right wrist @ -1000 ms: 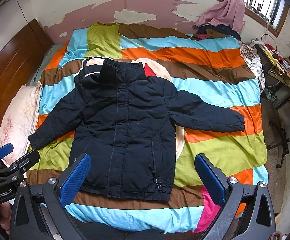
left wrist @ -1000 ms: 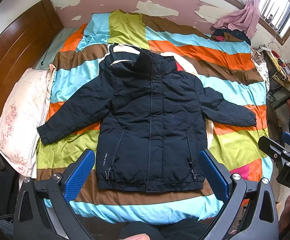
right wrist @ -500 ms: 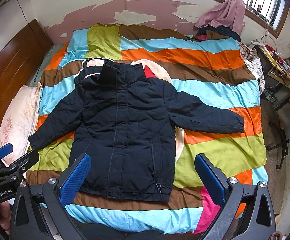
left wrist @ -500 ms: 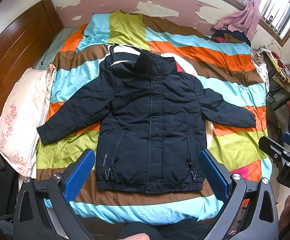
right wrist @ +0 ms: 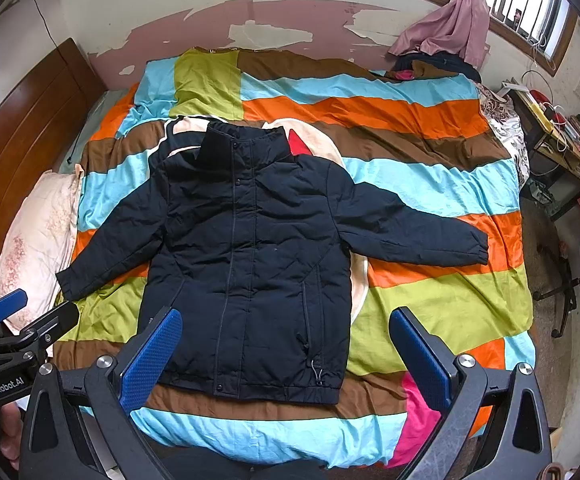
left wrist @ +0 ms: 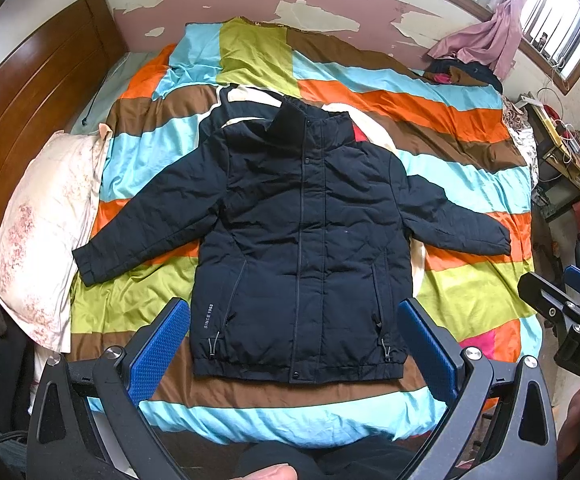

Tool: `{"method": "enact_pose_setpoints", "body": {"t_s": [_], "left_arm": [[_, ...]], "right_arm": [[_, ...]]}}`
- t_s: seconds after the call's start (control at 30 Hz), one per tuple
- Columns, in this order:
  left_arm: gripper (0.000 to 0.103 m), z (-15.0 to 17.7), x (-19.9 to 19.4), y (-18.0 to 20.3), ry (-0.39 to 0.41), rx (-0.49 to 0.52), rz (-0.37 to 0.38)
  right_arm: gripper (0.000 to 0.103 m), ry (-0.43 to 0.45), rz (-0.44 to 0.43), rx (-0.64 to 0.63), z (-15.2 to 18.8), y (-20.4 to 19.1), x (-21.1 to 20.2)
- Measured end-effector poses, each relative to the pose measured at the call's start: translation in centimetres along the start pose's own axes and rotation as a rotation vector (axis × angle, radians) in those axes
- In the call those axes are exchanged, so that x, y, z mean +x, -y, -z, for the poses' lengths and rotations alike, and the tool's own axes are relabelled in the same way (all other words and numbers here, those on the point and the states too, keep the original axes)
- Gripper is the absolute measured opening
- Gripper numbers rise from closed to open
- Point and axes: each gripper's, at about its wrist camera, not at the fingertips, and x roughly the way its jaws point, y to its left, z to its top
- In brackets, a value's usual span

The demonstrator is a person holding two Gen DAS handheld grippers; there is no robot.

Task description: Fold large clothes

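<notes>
Left gripper (left wrist: 294,344) and right gripper (right wrist: 285,344): both spread wide, holding nothing, above the near edge of the bed (left wrist: 470,140). One dark navy jacket (left wrist: 302,248) lies flat, front up, zipped, collar far, hem near, two sleeves spread left and right, on the striped quilt (right wrist: 410,200). One pillow (left wrist: 41,232) lies left of it.

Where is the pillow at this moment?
In both wrist views the pillow lies at the left edge of the bed, against the wooden headboard, its near side beside the jacket sleeve cuff.
</notes>
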Motion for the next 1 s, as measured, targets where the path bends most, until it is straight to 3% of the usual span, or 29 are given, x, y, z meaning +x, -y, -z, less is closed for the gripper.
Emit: {"method": "enact_pose_setpoints", "body": {"t_s": [0.73, 1.0], "left_arm": [[0.101, 0.8, 0.9, 0.3, -0.003, 0.003, 0.006], [0.101, 1.9, 2.6, -1.0, -0.019, -0.002, 0.05]], "right_arm": [[0.103, -0.003, 0.002, 0.007, 0.0, -0.5, 0.2], [0.103, -0.023, 0.009, 0.003, 0.2, -1.8, 1.5]]}}
